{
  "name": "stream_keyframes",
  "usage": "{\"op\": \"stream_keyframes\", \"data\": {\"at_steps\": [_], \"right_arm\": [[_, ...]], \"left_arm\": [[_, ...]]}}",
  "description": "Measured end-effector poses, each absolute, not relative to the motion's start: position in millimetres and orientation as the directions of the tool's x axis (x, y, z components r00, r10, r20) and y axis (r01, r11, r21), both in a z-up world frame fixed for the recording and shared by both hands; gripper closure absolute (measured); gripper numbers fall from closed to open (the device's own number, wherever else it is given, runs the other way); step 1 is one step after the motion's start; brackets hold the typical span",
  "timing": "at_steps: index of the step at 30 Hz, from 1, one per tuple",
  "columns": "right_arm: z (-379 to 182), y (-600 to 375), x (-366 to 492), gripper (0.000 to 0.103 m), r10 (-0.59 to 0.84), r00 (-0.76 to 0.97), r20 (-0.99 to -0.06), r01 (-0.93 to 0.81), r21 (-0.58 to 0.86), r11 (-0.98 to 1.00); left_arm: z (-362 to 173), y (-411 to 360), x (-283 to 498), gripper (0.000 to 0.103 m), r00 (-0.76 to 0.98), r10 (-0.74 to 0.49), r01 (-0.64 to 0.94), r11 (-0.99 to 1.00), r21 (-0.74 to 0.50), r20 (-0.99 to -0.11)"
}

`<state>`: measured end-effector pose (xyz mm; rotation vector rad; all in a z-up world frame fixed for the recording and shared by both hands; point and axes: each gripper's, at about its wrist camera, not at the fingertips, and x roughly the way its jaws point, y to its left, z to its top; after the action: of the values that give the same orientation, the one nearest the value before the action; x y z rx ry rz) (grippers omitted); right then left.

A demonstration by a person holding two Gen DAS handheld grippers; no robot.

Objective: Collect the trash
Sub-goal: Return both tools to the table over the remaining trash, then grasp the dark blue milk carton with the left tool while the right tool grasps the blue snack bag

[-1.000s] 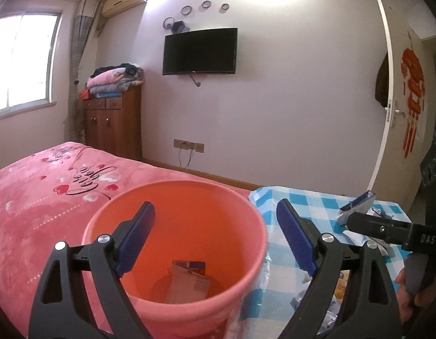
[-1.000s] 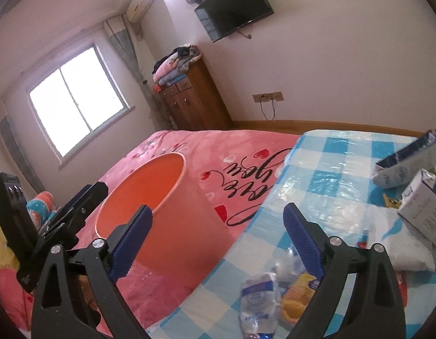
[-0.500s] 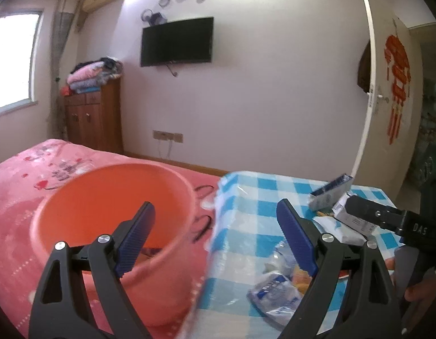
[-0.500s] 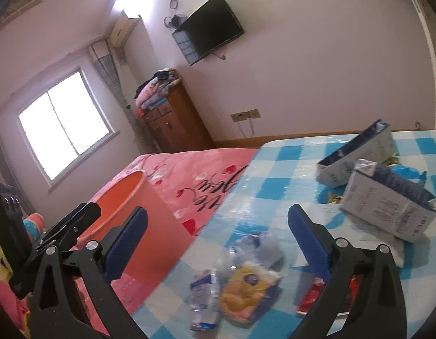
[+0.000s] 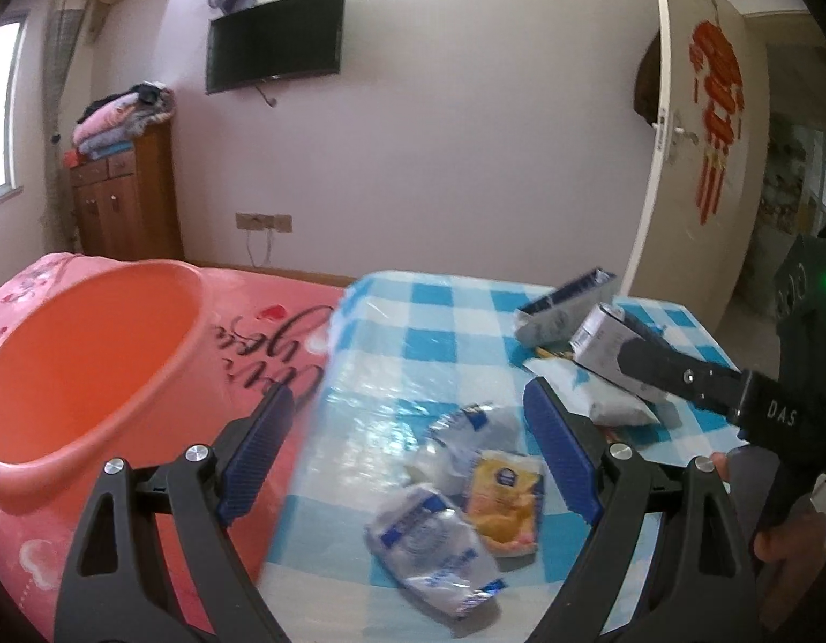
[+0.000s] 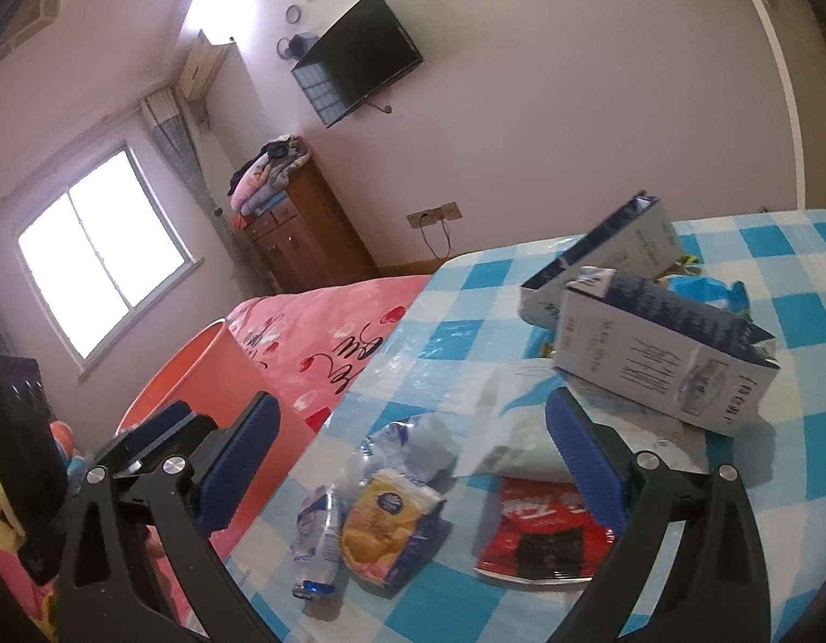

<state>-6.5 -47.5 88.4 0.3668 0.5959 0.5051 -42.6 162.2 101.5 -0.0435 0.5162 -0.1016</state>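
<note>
Trash lies on the blue-checked tablecloth (image 5: 413,321): a yellow packet (image 5: 501,503), a crumpled clear-and-blue wrapper (image 5: 440,546), a white pouch (image 5: 590,391) and two grey cartons (image 5: 600,337). My left gripper (image 5: 407,407) hangs open just before the wrappers, nothing between its blue pads. In the right wrist view the yellow packet (image 6: 381,525), a red packet (image 6: 541,530) and the nearer carton (image 6: 659,364) lie ahead. My right gripper (image 6: 413,412) is open and empty above them. An orange bucket (image 5: 91,364) stands on the pink bed, left of the table.
The pink bedspread (image 5: 284,343) runs along the table's left edge. A wooden dresser (image 5: 124,203) with folded clothes stands by the far wall, under a wall TV (image 5: 276,61). A white door (image 5: 697,161) is ajar at the right. A hand (image 5: 788,541) holds the right gripper's handle.
Both grippers swung right and dipped, from over the orange bucket toward the table. The trash pile now sits nearer and lower between the fingers. Both jaws stayed wide.
</note>
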Motion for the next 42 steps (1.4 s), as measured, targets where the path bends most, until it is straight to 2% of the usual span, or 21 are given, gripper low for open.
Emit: {"op": "stream_keyframes", "data": {"at_steps": [7,19,24,30,42], "right_arm": [[86.2,-68.1,-11.7,0.005,0.503,0.737,-0.452,-0.317,0.427,0.847],[72.2,-115.4,-6.3,0.005,0.438,0.750,-0.496,-0.189,0.475,0.860],[62.9,-142.7,-1.4,0.005,0.423,0.750,-0.508,-0.119,0.526,0.842],[54.0,-173.4,-0.3,0.005,0.410,0.757,-0.508,-0.065,0.567,0.821],[44.8,-196.4,1.8,0.005,0.468,0.734,-0.493,-0.067,0.632,0.772]], "left_arm": [[88.9,133.6,-31.6,0.015,0.833,-0.146,0.131,0.989,-0.066,-0.534],[91.6,104.7,-1.3,0.015,0.799,-0.189,0.176,0.981,-0.078,-0.571],[104.7,85.3,33.5,0.015,0.778,-0.255,0.271,0.961,-0.058,-0.575],[109.3,58.1,104.2,0.015,0.688,-0.360,0.408,0.910,-0.074,-0.631],[80.6,7.5,189.4,0.015,0.544,-0.419,0.578,0.815,-0.038,-0.727]]}}
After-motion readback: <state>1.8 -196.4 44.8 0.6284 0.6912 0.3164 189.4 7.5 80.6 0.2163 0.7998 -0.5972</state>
